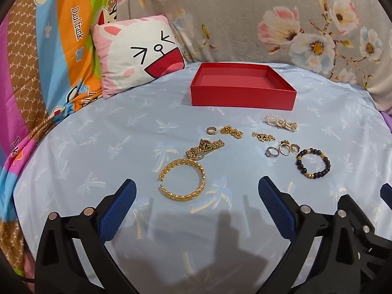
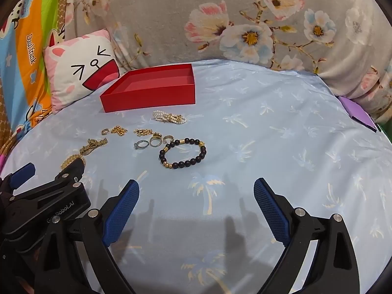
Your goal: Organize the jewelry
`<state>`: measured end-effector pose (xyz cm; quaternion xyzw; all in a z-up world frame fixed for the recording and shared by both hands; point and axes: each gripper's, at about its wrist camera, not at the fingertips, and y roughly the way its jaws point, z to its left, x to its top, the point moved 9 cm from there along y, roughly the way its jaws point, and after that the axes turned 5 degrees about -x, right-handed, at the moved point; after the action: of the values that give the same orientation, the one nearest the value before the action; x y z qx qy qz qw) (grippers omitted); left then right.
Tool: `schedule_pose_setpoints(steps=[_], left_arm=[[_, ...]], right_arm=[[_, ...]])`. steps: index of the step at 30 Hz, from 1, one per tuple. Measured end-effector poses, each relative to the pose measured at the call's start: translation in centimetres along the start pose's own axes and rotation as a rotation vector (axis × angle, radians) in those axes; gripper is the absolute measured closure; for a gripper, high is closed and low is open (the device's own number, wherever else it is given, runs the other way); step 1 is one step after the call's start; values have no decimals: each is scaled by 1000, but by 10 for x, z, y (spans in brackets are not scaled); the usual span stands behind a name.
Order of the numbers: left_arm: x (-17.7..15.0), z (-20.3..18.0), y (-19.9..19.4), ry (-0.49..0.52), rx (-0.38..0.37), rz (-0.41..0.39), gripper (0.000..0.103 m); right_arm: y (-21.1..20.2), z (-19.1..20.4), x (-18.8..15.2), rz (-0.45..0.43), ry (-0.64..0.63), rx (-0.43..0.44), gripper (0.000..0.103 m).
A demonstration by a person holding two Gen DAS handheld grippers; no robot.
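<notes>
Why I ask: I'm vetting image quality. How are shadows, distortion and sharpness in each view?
Left wrist view: sharp; fisheye bends the blue sheet; dark gripper shadows near the bottom; gold bangle crisp. Right wrist view: same curvature, black corners, beaded bracelet sharp.

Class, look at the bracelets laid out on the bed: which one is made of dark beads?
The dark beaded bracelet, lying nearest the right gripper. The gold cuff is open metal, and the pearl bracelet is white.

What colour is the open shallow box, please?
The open shallow cardboard box is red, clearest in the left wrist view.
</notes>
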<state>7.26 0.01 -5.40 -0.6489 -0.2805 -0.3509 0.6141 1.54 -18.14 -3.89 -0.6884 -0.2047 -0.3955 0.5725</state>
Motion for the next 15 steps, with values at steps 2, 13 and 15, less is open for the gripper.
schedule_pose_setpoints(steps=[2,13,15], left_arm=[[0,1,1,2,2,4,6],[-1,1,6,16,19,6,6],[-1,2,2,16,17,2,6]], right_arm=[[1,2,0,1,0,-1,10],[2,0,-3,0,-2,-1,10],[3,0,-3,1,-2,-1,10]])
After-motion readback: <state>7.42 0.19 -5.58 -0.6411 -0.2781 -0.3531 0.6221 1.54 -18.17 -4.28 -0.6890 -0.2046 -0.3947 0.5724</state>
